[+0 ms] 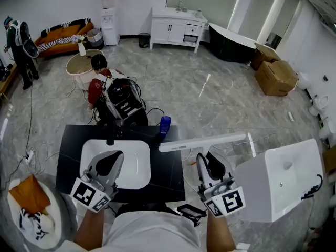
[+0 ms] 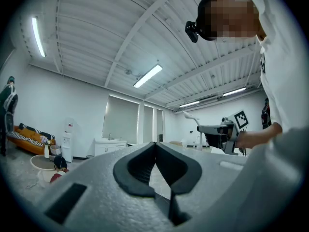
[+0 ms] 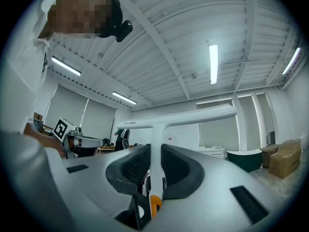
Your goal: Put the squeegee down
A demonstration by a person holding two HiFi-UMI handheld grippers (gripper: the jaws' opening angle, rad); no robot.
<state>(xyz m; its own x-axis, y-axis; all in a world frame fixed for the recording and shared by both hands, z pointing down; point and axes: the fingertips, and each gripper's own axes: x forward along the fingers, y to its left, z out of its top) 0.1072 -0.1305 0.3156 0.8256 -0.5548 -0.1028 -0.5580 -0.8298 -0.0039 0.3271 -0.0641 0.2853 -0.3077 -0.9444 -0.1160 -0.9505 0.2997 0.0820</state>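
Observation:
My right gripper (image 1: 206, 160) is shut on the handle of a white T-shaped squeegee (image 1: 202, 142), whose blade lies crosswise above the right edge of the black counter (image 1: 169, 172). In the right gripper view the squeegee (image 3: 176, 119) stands upright between the black pads, its handle ending in an orange tip. My left gripper (image 1: 111, 160) hovers over the white basin (image 1: 138, 168); in the left gripper view its jaws (image 2: 155, 149) meet at the tips with nothing between them.
A blue bottle (image 1: 165, 124) stands at the counter's back edge. A white cabinet unit (image 1: 286, 175) is at the right. Behind the counter a person in red (image 1: 97, 85) crouches by a bag. Cardboard boxes (image 1: 275, 75) and a black bathtub (image 1: 231, 42) stand at the far right.

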